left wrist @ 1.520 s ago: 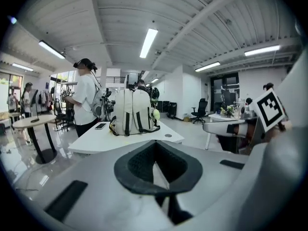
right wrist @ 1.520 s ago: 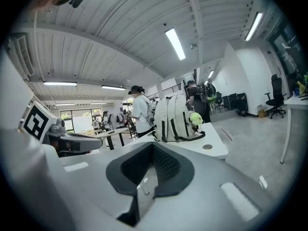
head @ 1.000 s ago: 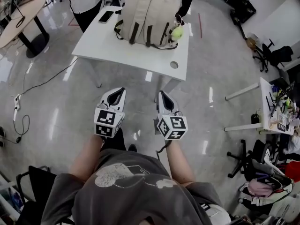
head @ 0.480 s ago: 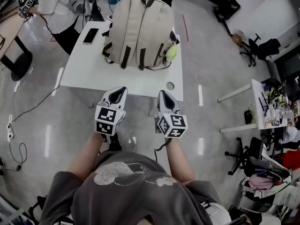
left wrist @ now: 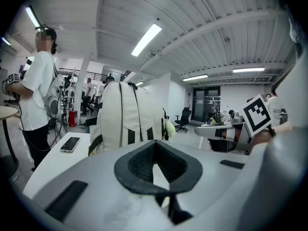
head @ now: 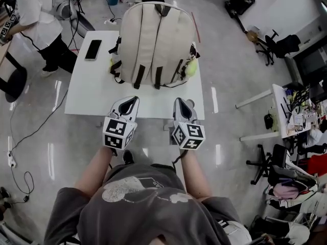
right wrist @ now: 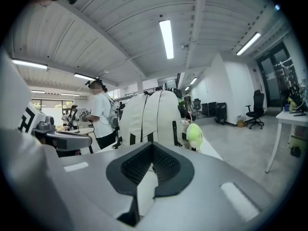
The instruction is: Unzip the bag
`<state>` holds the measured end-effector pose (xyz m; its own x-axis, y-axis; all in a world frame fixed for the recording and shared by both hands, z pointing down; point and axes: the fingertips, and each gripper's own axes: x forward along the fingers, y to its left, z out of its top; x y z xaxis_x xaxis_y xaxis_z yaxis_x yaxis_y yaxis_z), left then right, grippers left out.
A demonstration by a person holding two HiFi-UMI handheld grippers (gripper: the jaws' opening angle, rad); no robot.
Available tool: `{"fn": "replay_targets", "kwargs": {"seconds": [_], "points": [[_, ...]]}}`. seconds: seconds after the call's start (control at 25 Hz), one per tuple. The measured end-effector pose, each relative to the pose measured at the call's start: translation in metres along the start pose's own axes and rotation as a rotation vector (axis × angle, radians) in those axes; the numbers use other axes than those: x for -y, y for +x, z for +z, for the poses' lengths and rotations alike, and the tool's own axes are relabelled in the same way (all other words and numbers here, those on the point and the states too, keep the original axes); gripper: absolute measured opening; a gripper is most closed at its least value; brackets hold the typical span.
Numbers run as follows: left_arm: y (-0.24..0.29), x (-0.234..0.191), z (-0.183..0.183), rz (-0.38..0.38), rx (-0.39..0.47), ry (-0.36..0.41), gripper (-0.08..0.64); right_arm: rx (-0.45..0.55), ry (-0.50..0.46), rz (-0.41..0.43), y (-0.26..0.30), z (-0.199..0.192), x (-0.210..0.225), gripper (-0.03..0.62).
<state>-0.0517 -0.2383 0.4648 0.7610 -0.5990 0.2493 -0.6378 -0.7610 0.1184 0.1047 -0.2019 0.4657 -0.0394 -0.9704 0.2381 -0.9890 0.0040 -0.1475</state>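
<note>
A cream backpack (head: 153, 40) with dark strap ends stands upright on the white table (head: 92, 93), its straps side facing me. It also shows in the left gripper view as the backpack (left wrist: 127, 117) and in the right gripper view as the backpack (right wrist: 154, 114). A yellow-green plush charm (head: 191, 68) hangs at its right side. My left gripper (head: 130, 102) and right gripper (head: 182, 104) hover side by side at the table's near edge, short of the bag. Both are shut with nothing between the jaws.
A black phone (head: 93, 49) lies on the table's left part. A person in a white shirt (head: 36, 19) stands left of the table. A second white desk (head: 286, 111) with clutter and office chairs (head: 271, 162) are at the right. Cables run over the floor at left.
The table and backpack have come closer and lower in the head view as I moved toward them. Both grippers kept their places in front of me and stayed shut.
</note>
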Motion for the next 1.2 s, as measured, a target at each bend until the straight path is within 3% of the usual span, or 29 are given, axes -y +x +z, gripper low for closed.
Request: {"fn": "replay_targets", "kwargs": {"seconds": [0.4,0.72,1.2], "points": [[0.042,-0.020,0.007,-0.011,0.015,-0.008,0.006,-0.001,0.004,-0.052,0.040,0.007,0.025,-0.002],[0.083,-0.015,0.023,0.032,0.013,0.001,0.006,-0.031,-0.011,0.008,0.086,0.016,0.052,-0.002],[0.140,-0.007,0.017,0.058,-0.018,-0.003,0.006,-0.139,-0.057,0.039,0.149,-0.004,0.081,0.011]]}}
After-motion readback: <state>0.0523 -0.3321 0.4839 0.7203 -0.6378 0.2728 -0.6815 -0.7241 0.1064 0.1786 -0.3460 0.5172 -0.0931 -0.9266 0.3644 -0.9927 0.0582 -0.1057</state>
